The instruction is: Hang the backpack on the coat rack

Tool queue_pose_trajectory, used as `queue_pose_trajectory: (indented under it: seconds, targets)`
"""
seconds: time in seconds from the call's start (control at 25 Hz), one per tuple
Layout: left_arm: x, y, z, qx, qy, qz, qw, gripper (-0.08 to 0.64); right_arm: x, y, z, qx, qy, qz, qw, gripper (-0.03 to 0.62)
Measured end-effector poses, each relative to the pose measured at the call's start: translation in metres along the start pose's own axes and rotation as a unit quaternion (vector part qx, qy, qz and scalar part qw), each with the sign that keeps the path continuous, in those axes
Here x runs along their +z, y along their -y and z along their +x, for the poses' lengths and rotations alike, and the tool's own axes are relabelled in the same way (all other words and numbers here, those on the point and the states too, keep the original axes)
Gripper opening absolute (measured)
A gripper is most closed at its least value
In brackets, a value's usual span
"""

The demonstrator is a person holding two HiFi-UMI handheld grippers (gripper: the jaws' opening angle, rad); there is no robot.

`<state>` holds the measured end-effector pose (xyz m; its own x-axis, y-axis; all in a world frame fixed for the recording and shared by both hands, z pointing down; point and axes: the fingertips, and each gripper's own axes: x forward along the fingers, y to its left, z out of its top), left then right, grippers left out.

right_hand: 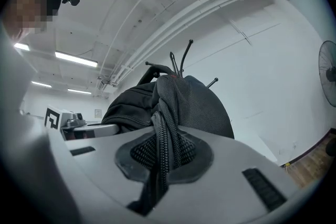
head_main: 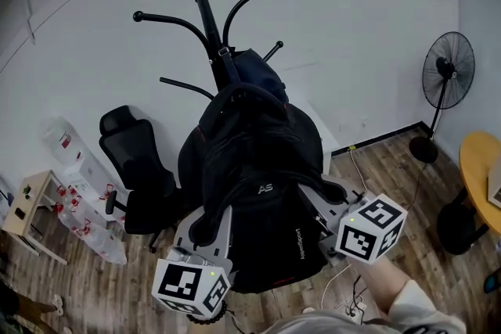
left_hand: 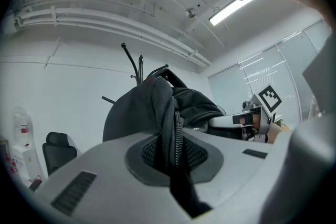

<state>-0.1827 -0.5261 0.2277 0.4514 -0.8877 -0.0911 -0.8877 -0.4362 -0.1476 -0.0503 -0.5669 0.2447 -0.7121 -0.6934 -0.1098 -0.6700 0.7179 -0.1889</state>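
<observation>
I hold a black backpack point(head_main: 258, 176) up in the air between both grippers, in front of a black coat rack point(head_main: 205, 19) with curved hooks. A dark bag point(head_main: 254, 70) hangs on the rack behind it. My left gripper point(head_main: 213, 224) is shut on the backpack's left side, its pads clamping a zipper seam point(left_hand: 173, 139). On the other side my right gripper point(head_main: 317, 203) is shut on the backpack's edge, with the zipper seam point(right_hand: 163, 139) pinched between its jaws. The backpack's top handle point(head_main: 246, 90) reaches up near the rack's pole.
A black office chair point(head_main: 137, 168) stands left of the rack. White bottles point(head_main: 66, 145) and a small table point(head_main: 27, 207) sit at far left. At the right stand a floor fan point(head_main: 446, 82) and a round wooden table point(head_main: 481, 176). Cables point(head_main: 356, 168) lie on the wooden floor.
</observation>
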Motion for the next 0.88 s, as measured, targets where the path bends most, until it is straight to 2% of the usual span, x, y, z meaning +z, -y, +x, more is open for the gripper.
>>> queue_pose_trajectory:
  seconds: [0.2,0.88]
  targets:
    - [-0.020,-0.013,0.024,0.008,-0.021,-0.024,0.9995,0.025,-0.010,0.022,0.019,-0.006,-0.013,0.008,1.000,0.032]
    - [-0.087,-0.048,0.080,0.026,-0.055,-0.050,0.9969,0.025,-0.062,0.075,0.073,0.002,-0.045,0.052,0.998,0.032]
